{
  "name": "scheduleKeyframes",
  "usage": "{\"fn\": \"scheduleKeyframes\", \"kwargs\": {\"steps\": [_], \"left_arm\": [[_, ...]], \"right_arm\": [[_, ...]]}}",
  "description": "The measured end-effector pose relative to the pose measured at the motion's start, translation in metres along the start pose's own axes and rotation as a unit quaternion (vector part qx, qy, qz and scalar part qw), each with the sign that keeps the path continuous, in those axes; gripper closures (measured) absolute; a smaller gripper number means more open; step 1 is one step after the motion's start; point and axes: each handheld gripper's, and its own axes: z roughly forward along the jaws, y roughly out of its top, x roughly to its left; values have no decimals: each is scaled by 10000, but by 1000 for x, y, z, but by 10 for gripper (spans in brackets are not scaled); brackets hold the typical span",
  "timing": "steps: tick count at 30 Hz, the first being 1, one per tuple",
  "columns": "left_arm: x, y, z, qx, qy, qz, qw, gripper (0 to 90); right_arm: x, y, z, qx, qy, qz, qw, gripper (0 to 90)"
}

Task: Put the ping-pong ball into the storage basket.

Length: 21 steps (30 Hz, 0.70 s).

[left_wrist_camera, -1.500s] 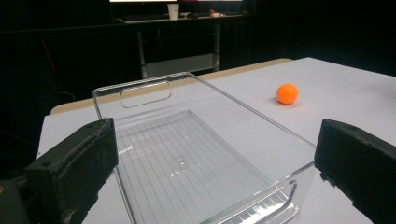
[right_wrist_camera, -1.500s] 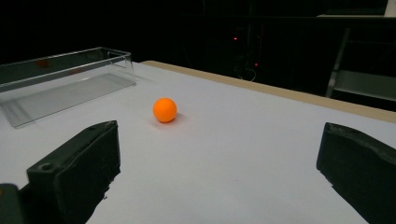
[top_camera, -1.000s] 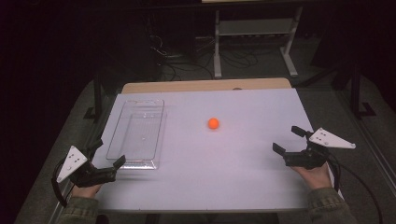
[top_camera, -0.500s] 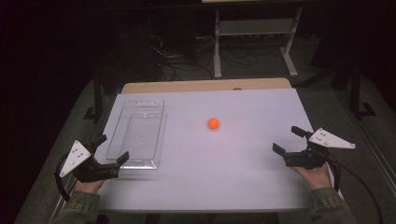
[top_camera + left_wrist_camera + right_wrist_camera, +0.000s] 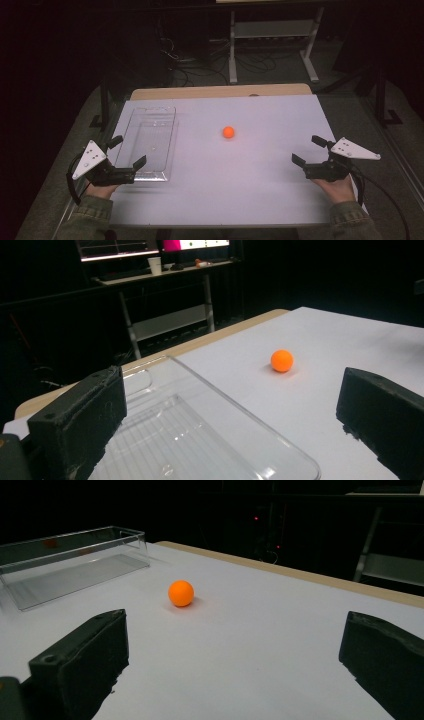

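Near mid-desk: small orange plastic ball [image 5: 228,132] resting alone on white desk [image 5: 260,190], well apart from both claws. Left of ball: clear rectangular plastic tray [image 5: 150,142], empty, lying flat. Left claw [image 5: 127,157] released, jaws spread wide, poised at near end of tray. Right claw [image 5: 309,152] likewise released, jaws spread, low above desk at right edge, aimed toward ball. Judged risks: round, light ball likely to roll on slightest off-centre jaw contact; possible run toward far desk edge. Closing too fast or too high likely to squirt ball out. Left claw close enough to tray rim to nudge or tip it.
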Motion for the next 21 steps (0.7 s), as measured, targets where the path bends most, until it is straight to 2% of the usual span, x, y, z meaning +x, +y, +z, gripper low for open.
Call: {"fn": "scheduleKeyframes", "kwargs": {"steps": [21], "left_arm": [[-4, 18, 24, -38, -210, 118, 9997, 0]], "right_arm": [[0, 0, -1, -13, 19, 18, 10000, 0]]}}
